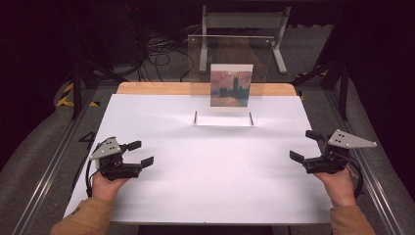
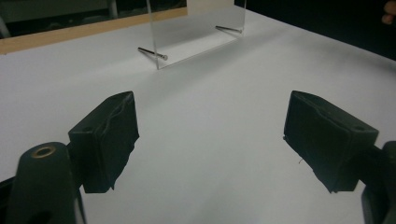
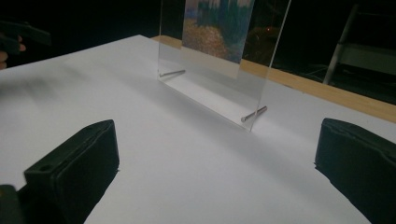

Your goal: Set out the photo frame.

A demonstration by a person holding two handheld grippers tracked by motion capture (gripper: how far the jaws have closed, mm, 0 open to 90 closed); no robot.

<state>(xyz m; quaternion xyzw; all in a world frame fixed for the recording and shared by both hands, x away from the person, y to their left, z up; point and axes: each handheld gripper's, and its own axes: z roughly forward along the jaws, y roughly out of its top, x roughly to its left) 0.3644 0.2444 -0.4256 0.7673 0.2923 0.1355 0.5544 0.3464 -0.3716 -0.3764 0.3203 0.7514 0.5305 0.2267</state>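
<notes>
A clear acrylic frame (image 1: 230, 54) stands upright at the back middle of the white tabletop (image 1: 205, 161), resting on two metal pins. A picture (image 1: 231, 85) of towers against an orange sky sits inside it. The frame's lower edge (image 2: 196, 42) and the picture (image 3: 219, 28) appear ahead of each gripper's jaws. My left gripper (image 1: 140, 152) rests low at the table's left, jaws spread wide, nothing between them. My right gripper (image 1: 304, 146) hovers at the table's right, jaws also wide apart and empty. Both point inward toward the table's middle.
A wooden strip (image 1: 147, 88) runs along the table's far edge. Metal rails (image 1: 54, 161) flank both sides. Behind the table stand a grey metal stand (image 1: 244, 22) and tangled cables (image 1: 156, 54) on the floor.
</notes>
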